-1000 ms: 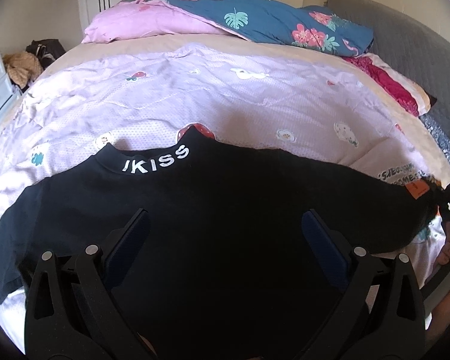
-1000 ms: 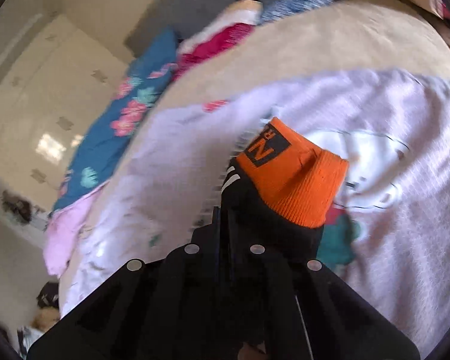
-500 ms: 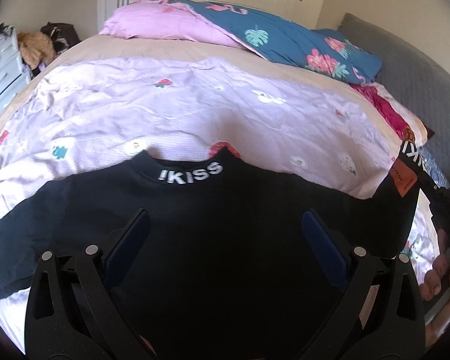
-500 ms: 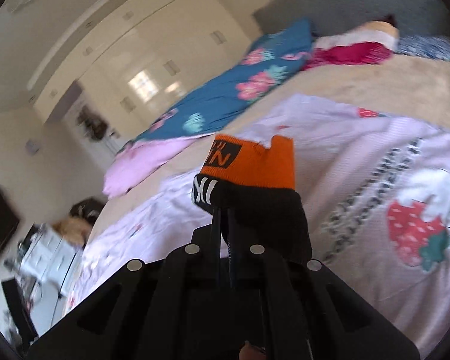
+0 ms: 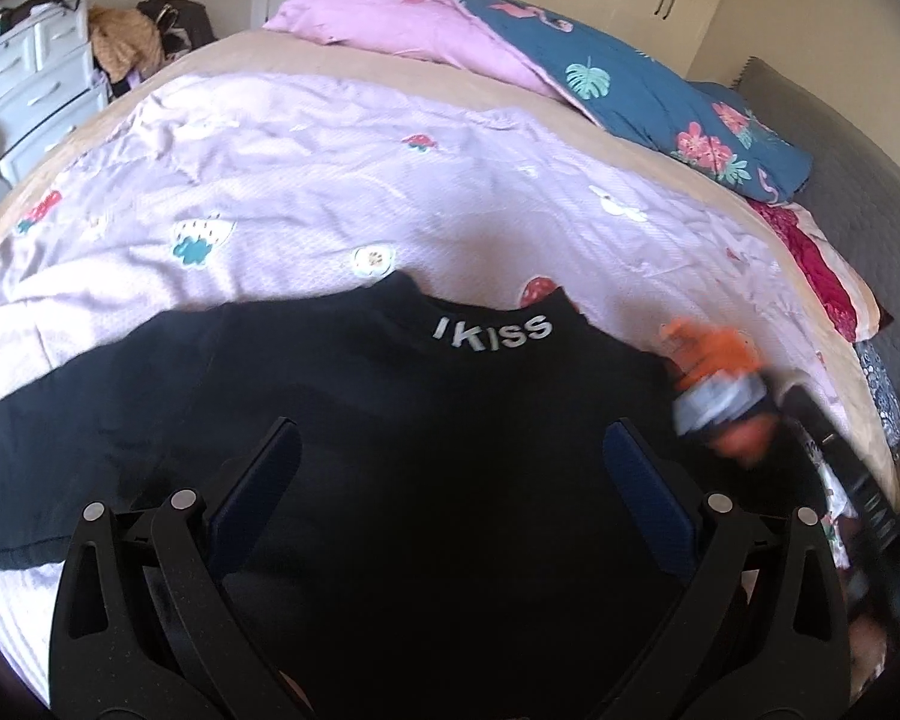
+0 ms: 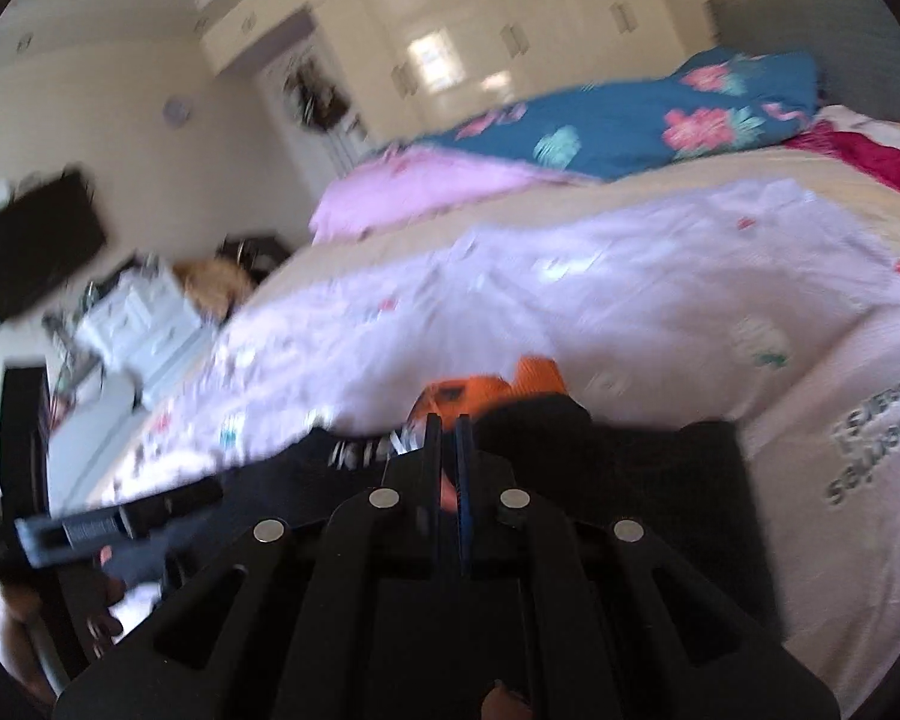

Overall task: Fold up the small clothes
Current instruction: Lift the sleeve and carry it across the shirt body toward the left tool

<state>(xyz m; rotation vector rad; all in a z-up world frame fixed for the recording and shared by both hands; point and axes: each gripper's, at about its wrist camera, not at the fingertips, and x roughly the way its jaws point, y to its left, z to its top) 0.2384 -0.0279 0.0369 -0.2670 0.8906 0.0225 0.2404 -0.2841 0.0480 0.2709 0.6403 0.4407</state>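
Note:
A small black top with white "!KISS" lettering at its collar lies flat on the lilac quilt. My left gripper hovers open over the middle of the top, holding nothing. My right gripper is shut on the top's sleeve, whose orange cuff sticks out past the fingers. In the left wrist view the orange cuff is blurred and lies over the top's right shoulder. The top's left sleeve lies spread out to the left.
A pink and blue floral duvet is bunched at the far side of the bed. A grey headboard is on the right. White drawers and clutter stand left of the bed. A wall TV shows in the right wrist view.
My right gripper has swung the orange-cuffed sleeve up and inward, from the right edge of the quilt over the top's right shoulder. My left gripper has stayed open above the top.

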